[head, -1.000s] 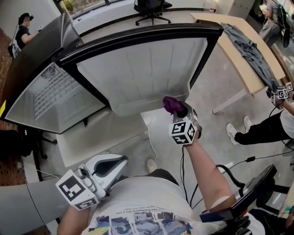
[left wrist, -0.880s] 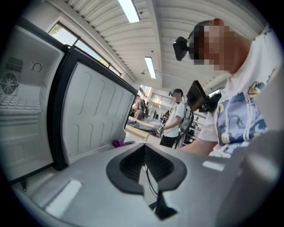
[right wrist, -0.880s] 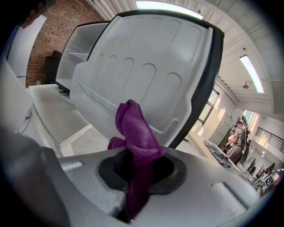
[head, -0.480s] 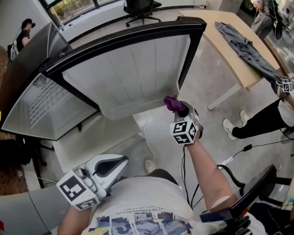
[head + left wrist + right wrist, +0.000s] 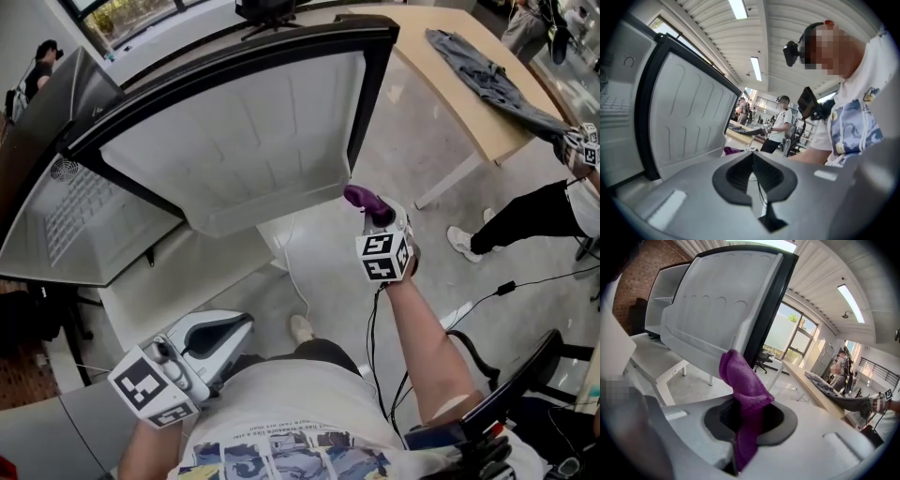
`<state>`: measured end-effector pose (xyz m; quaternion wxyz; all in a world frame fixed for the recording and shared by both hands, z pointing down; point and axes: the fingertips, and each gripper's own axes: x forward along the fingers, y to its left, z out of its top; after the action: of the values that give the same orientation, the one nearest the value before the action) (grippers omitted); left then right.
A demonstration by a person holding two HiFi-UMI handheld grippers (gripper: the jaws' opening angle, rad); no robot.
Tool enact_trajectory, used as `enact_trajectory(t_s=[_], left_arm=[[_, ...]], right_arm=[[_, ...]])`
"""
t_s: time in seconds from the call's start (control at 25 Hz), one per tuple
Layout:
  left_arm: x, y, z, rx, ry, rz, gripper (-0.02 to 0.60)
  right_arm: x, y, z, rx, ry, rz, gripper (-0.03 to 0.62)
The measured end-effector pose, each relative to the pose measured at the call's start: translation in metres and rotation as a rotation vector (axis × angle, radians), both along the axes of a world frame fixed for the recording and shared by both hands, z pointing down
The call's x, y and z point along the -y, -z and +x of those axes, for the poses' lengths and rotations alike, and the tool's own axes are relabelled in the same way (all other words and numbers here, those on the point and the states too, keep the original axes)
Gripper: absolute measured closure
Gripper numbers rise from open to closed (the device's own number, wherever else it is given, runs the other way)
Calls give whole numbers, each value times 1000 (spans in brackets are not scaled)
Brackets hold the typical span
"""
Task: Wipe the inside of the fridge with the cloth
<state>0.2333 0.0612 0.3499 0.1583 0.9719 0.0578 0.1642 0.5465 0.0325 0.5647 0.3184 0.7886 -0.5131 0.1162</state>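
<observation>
The fridge stands open: its white inner door panel [image 5: 244,141] fills the middle of the head view, and the cabinet interior with a wire shelf [image 5: 75,206] lies to its left. My right gripper [image 5: 373,212] is shut on a purple cloth [image 5: 361,199], held in the air just right of the door's lower corner and apart from it. In the right gripper view the cloth [image 5: 743,380] hangs between the jaws of the right gripper [image 5: 745,416], with the door [image 5: 717,301] beyond. My left gripper [image 5: 230,330] stays low by my body, shut and empty; in its own view the left gripper [image 5: 752,161] faces the door [image 5: 689,117].
A white low bench [image 5: 178,272] sits under the door. A wooden table [image 5: 450,84] with a grey garment [image 5: 487,80] stands at the right, where another person [image 5: 534,216] holds a gripper. Cables [image 5: 487,300] run over the concrete floor. A second person [image 5: 37,61] is at far left.
My right gripper with the cloth has shifted slightly up and right in the head view. The fridge has slid left in that view. The left gripper has barely moved.
</observation>
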Motion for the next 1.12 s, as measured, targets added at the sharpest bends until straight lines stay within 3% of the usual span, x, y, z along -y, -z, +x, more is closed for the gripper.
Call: enact_trajectory(t_s=[0.16, 0.32, 0.56, 0.72, 0.92, 1.12], left_arm=[[-6, -6, -4, 16, 12, -23, 574], [-7, -8, -8, 24, 38, -28, 574], [-17, -19, -36, 47, 63, -29, 574], [-28, -13, -65, 33, 76, 13, 574], [-37, 5, -131, -36, 154, 56, 574], [-57, 14, -239, -82, 268, 47, 574]], right_arm=[[-13, 2, -9, 53, -5, -8, 542], [-24, 24, -32, 133, -3, 50, 542], [-21, 51, -103, 217, 95, 127, 542], [-26, 72, -161, 271, 187, 152, 542], [-26, 111, -245, 253, 332, 180, 542], [-44, 130, -336, 278, 402, 174, 542]])
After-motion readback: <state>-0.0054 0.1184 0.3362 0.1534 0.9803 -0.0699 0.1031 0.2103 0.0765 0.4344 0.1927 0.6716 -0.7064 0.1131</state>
